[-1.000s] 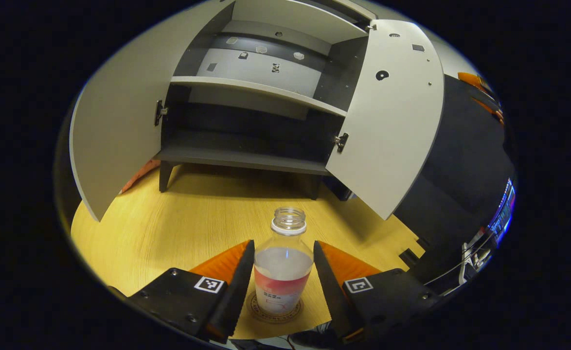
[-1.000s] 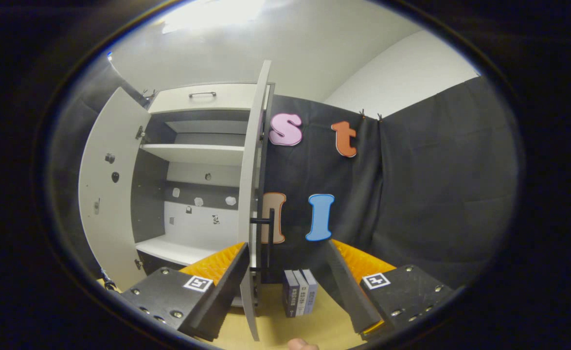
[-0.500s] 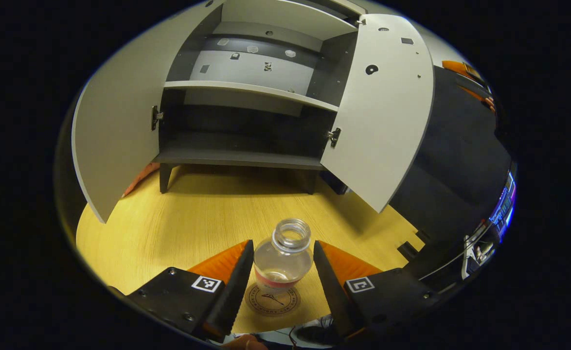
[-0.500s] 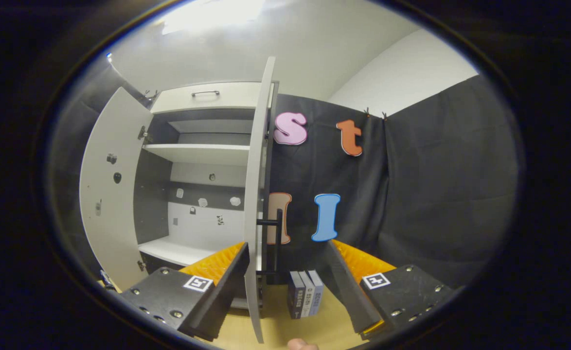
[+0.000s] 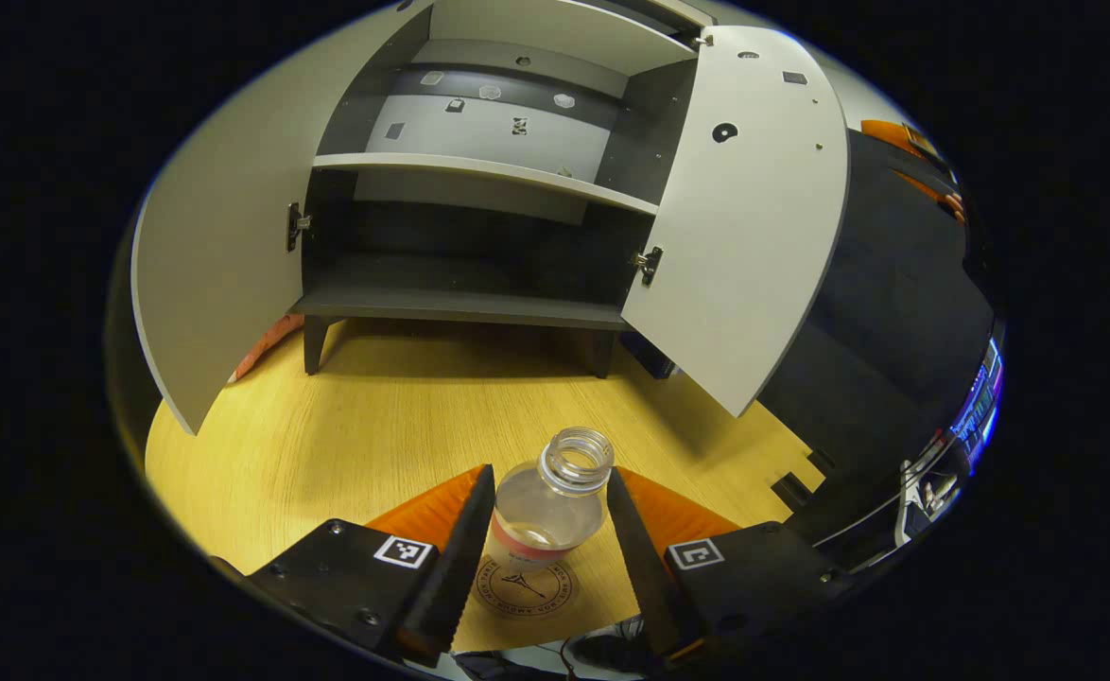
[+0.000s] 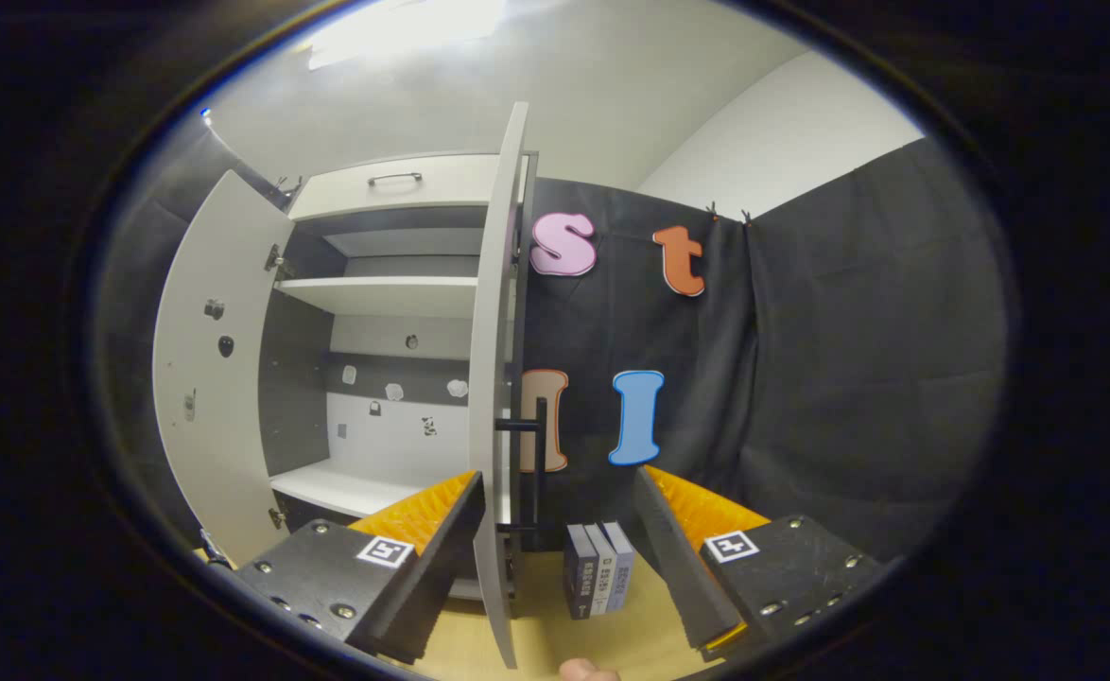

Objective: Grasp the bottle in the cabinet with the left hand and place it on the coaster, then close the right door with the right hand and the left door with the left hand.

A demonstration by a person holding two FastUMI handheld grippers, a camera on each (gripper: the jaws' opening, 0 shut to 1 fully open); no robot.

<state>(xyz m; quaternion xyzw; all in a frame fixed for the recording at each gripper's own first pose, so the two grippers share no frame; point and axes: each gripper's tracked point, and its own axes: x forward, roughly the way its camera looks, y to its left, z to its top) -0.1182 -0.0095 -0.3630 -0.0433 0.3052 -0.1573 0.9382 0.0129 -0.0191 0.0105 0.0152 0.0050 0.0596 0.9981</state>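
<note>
The left claw (image 5: 544,553) stands wide, its two fingers flanking the bottle (image 5: 548,506) with a visible gap on each side, so nothing is gripped. The bottle, uncapped and holding a little clear liquid, seems to sit on the round coaster (image 5: 527,588) on the yellow worktop (image 5: 375,426), though it looks placed toward the coaster's far edge and its neck leans right in this view; whether that is true tilt or lens bend I cannot tell. The risk here is a finger clipping the bottle as the claw backs away: with no cap on, a tip would spill liquid across the worktop. Beyond it the cabinet (image 5: 479,303) stands with both doors swung out. The right claw (image 6: 555,558) is also wide, empty, and sits close to the edge of the right door (image 6: 494,378), whose dark handle (image 6: 538,463) lies between its fingers in the picture. A careless push at that thin edge could slip past the door, or swing it hard enough to slam or rock the cabinet. The small boxes (image 6: 598,570) standing on the worktop just beside the door could be knocked too.
</note>
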